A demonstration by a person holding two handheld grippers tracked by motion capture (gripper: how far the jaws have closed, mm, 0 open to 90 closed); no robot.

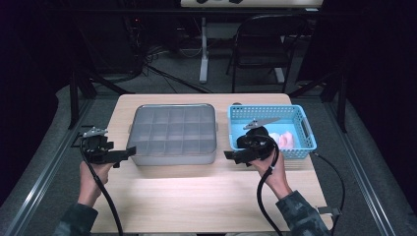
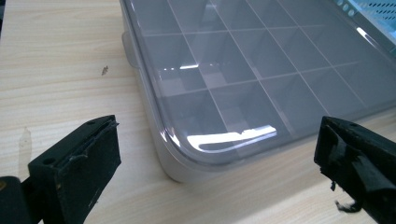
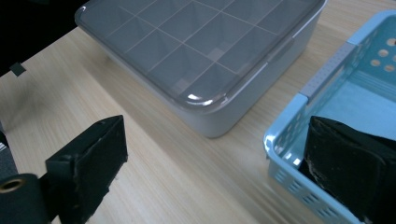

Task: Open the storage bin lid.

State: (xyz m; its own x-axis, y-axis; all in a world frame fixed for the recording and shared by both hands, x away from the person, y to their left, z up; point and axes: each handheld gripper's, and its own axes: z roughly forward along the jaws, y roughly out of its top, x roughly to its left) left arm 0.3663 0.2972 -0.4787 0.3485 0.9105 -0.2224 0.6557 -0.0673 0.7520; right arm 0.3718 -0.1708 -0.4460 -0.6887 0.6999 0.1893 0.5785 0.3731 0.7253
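Left tongs [image 1: 123,154] spread, empty, lower left of frame, aimed right at box corner | lidded compartment box [image 1: 173,133] centre of worktop [image 1: 196,196], long axis left-right, nearer left tongs | right tongs [image 1: 235,157] spread, empty, between box and blue basket [image 1: 304,128], right of centre; pale item inside, unclear.

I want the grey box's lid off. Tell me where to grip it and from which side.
Grip the lid at the small tab jutting from the box's left end, coming in from the left with the left tool. The lid lies flat and flush, its rounded rim offering little else to pinch. Likely a second tab sits opposite.
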